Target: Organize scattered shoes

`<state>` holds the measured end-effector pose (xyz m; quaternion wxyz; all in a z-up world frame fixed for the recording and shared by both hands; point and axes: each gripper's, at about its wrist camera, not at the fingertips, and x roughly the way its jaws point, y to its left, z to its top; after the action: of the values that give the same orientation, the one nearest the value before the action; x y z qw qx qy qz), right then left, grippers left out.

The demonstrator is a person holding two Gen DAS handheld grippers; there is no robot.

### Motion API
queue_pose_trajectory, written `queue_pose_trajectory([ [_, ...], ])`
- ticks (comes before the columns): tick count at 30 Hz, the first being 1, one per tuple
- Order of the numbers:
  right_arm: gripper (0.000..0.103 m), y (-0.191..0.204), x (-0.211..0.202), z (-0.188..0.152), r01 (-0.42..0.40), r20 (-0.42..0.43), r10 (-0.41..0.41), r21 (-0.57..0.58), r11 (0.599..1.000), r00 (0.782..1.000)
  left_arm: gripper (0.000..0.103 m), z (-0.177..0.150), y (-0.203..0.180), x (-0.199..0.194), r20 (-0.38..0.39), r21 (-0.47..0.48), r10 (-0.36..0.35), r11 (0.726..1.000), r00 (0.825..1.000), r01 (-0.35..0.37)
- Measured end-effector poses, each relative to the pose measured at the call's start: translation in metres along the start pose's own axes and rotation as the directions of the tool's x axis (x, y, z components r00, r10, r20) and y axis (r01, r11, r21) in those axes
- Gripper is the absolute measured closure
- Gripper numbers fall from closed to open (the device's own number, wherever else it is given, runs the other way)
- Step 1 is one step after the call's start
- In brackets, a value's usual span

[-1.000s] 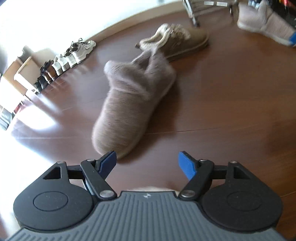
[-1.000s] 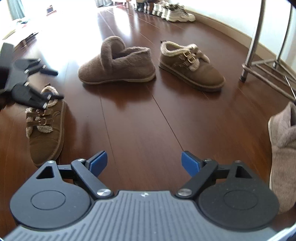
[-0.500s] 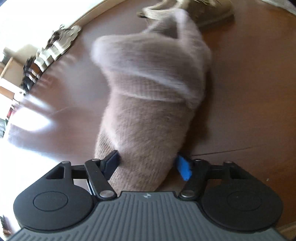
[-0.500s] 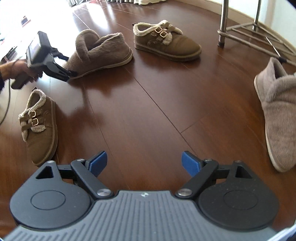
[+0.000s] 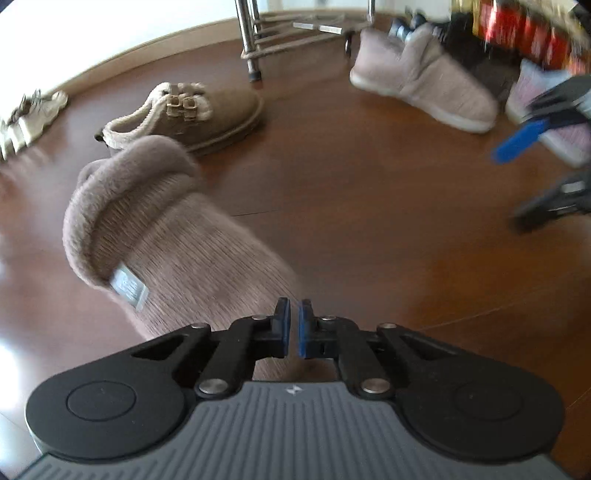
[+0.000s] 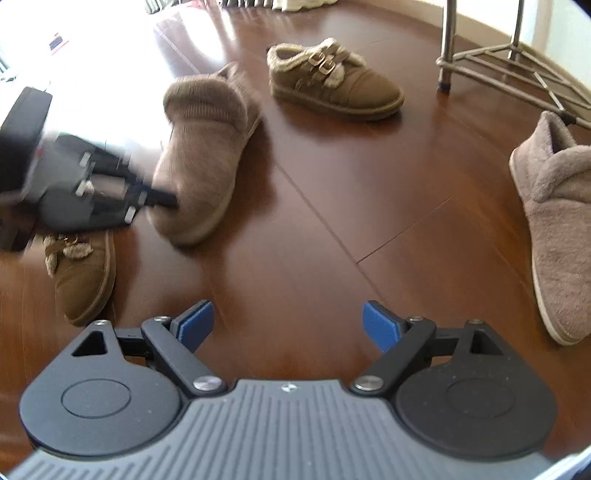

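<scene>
A mauve knit boot (image 5: 177, 236) with a fuzzy cuff lies on the wooden floor, blurred. My left gripper (image 5: 293, 314) is at its toe, jaws closing to a thin slit on the knit. The right wrist view shows that left gripper (image 6: 166, 199) gripping the boot (image 6: 203, 158) by the toe. The matching boot (image 5: 424, 85) (image 6: 557, 221) lies off to the right. One brown buckled shoe (image 5: 199, 118) (image 6: 332, 85) sits behind; its mate (image 6: 81, 273) is partly under the left gripper. My right gripper (image 6: 288, 325) (image 5: 508, 188) hangs open over bare floor, holding nothing.
Metal rack legs (image 5: 251, 48) (image 6: 447, 48) stand on the floor at the back. A row of pale sneakers (image 5: 33, 114) lines the wall. Colourful items (image 5: 517, 33) sit at the far right. Sun glare (image 6: 110, 74) washes out the floor at left.
The left gripper went to the mauve boot, closed from wide open onto its toe, and swung it round. The right gripper stayed open and turned slightly toward the second boot.
</scene>
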<state>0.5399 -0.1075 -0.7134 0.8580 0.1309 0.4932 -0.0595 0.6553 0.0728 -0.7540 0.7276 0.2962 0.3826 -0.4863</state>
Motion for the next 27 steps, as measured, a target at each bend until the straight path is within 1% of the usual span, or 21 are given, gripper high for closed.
queue_pose_trajectory([
  [1,0.017,-0.002,0.000,0.000,-0.005,0.012,0.005,0.009,1.000,1.000,0.096,-0.007,-0.002,-0.008,0.000,-0.058,0.028,0.998,1.000,-0.028],
  [2,0.016,-0.003,0.000,0.001,-0.014,0.026,0.013,0.018,1.000,1.000,0.090,-0.016,-0.002,-0.016,-0.002,-0.139,0.042,0.989,0.999,-0.042],
  [4,0.015,0.000,0.005,0.005,-0.053,0.059,0.052,0.016,0.998,0.997,0.089,-0.034,-0.006,-0.033,-0.002,-0.256,0.056,0.965,0.998,-0.055],
  [5,0.014,0.005,0.010,0.007,-0.074,0.074,0.073,0.001,0.997,0.995,0.079,-0.048,-0.012,-0.046,0.001,-0.328,0.074,0.942,0.997,-0.070],
  [6,0.012,0.011,0.014,0.010,-0.088,0.083,0.090,-0.020,0.996,0.992,0.061,-0.055,-0.015,-0.053,0.000,-0.368,0.090,0.926,0.996,-0.083],
  [7,0.010,0.025,0.024,0.016,-0.110,0.098,0.116,-0.065,0.992,0.988,0.056,-0.061,-0.018,-0.060,0.000,-0.404,0.114,0.909,0.994,-0.104],
  [8,0.009,0.038,0.031,0.020,-0.121,0.111,0.132,-0.108,0.987,0.985,0.051,-0.070,-0.025,-0.068,0.000,-0.450,0.145,0.883,0.989,-0.129],
  [10,0.006,0.070,0.049,0.035,-0.106,0.151,0.138,-0.203,0.973,0.979,0.051,-0.081,-0.035,-0.076,0.004,-0.498,0.162,0.856,0.987,-0.138],
  [12,0.006,0.093,0.064,0.047,-0.076,0.168,0.122,-0.258,0.963,0.978,0.050,-0.089,-0.042,-0.085,-0.002,-0.540,0.176,0.828,0.984,-0.149],
  [14,0.005,0.121,0.084,0.065,-0.033,0.202,0.099,-0.307,0.951,0.974,0.049,-0.090,-0.041,-0.090,-0.006,-0.524,0.197,0.835,0.980,-0.171],
  [16,0.003,0.141,0.104,0.082,0.015,0.232,0.060,-0.308,0.951,0.971,0.049,-0.090,-0.037,-0.094,-0.016,-0.517,0.223,0.833,0.975,-0.199],
  [18,0.002,0.153,0.124,0.098,0.059,0.242,0.008,-0.266,0.962,0.970,0.049,-0.091,-0.031,-0.097,-0.023,-0.522,0.246,0.824,0.969,-0.222],
  [20,0.001,0.156,0.143,0.109,0.052,0.229,-0.003,-0.211,0.976,0.973,0.049,-0.095,-0.023,-0.100,-0.015,-0.560,0.238,0.803,0.971,-0.206],
  [21,0.000,0.156,0.153,0.112,0.054,0.211,-0.012,-0.195,0.979,0.977,0.049,-0.096,-0.023,-0.099,-0.015,-0.566,0.231,0.800,0.973,-0.198],
  [22,0.002,0.156,0.163,0.114,0.060,0.193,-0.023,-0.186,0.981,0.981,0.049,-0.097,-0.025,-0.098,-0.017,-0.564,0.225,0.802,0.974,-0.195],
  [23,0.014,0.154,0.171,0.113,0.080,0.175,-0.046,-0.198,0.977,0.984,0.049,-0.097,-0.026,-0.098,-0.019,-0.562,0.220,0.805,0.975,-0.192],
  [24,0.020,0.151,0.178,0.111,0.092,0.162,-0.059,-0.205,0.975,0.985,0.049,-0.097,-0.029,-0.097,-0.020,-0.554,0.216,0.811,0.976,-0.191],
  [25,0.034,0.146,0.176,0.108,0.075,0.166,-0.041,-0.202,0.976,0.985,0.049,-0.094,-0.033,-0.094,-0.021,-0.535,0.216,0.822,0.976,-0.193],
  [26,0.045,0.144,0.172,0.104,0.066,0.173,-0.027,-0.222,0.973,0.985,0.049,-0.092,-0.037,-0.092,-0.022,-0.517,0.215,0.834,0.976,-0.195],
  [27,0.046,0.144,0.168,0.101,0.069,0.171,-0.027,-0.248,0.966,0.985,0.049,-0.089,-0.041,-0.090,-0.019,-0.502,0.213,0.843,0.977,-0.194],
])
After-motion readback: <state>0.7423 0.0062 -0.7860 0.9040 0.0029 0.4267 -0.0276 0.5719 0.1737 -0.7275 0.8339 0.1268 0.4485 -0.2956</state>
